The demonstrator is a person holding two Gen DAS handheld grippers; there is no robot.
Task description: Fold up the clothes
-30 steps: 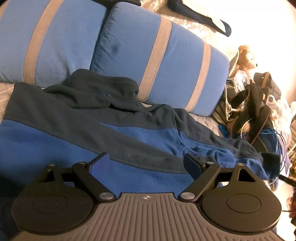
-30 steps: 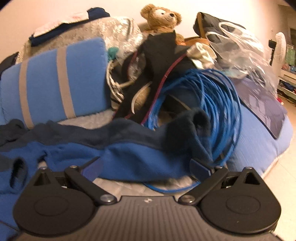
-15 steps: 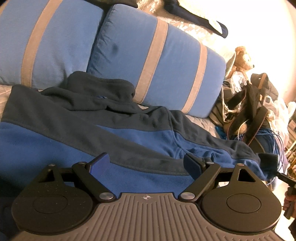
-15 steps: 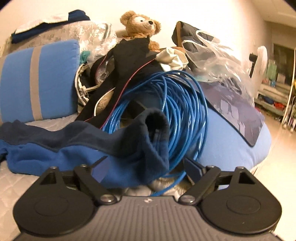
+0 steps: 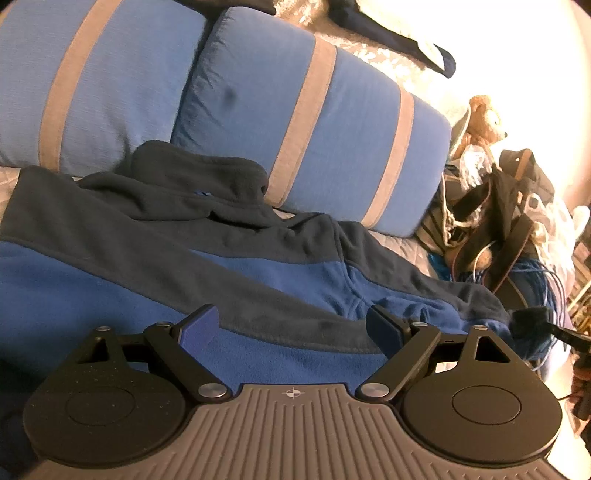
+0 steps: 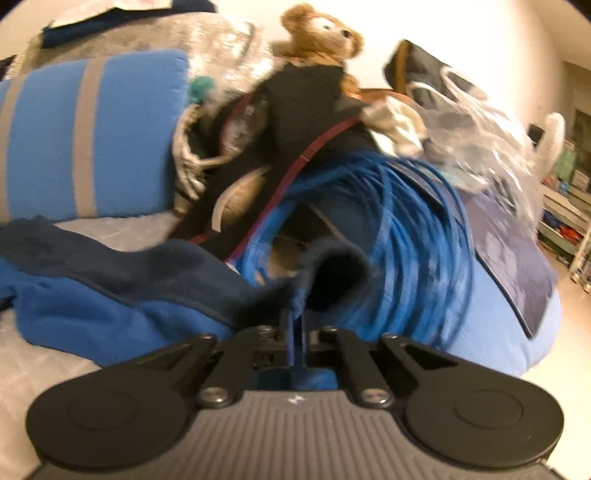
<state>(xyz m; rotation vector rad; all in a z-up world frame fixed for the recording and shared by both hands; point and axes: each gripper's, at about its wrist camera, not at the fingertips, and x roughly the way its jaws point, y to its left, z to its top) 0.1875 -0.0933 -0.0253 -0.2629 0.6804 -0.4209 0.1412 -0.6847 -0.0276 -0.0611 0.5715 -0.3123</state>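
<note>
Fingers of the right gripper (image 6: 295, 325) have just been closing and are now pinching the dark cuff (image 6: 338, 275) of the blue fleece jacket (image 5: 207, 288), angled slightly downward. The jacket is lying across the bed, collar toward the striped pillows (image 5: 314, 133), sleeve (image 5: 424, 295) stretching rightward. The left gripper (image 5: 291, 328) is hovering spread wide above the jacket's body, gripping nothing.

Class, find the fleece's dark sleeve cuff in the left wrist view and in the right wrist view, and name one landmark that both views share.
Left wrist view: the cuff is at the far right edge, at the sleeve's end.
Right wrist view: the cuff is at centre, just beyond the right gripper, whose jaws are shut on it.
Shared landmark: the teddy bear.
</note>
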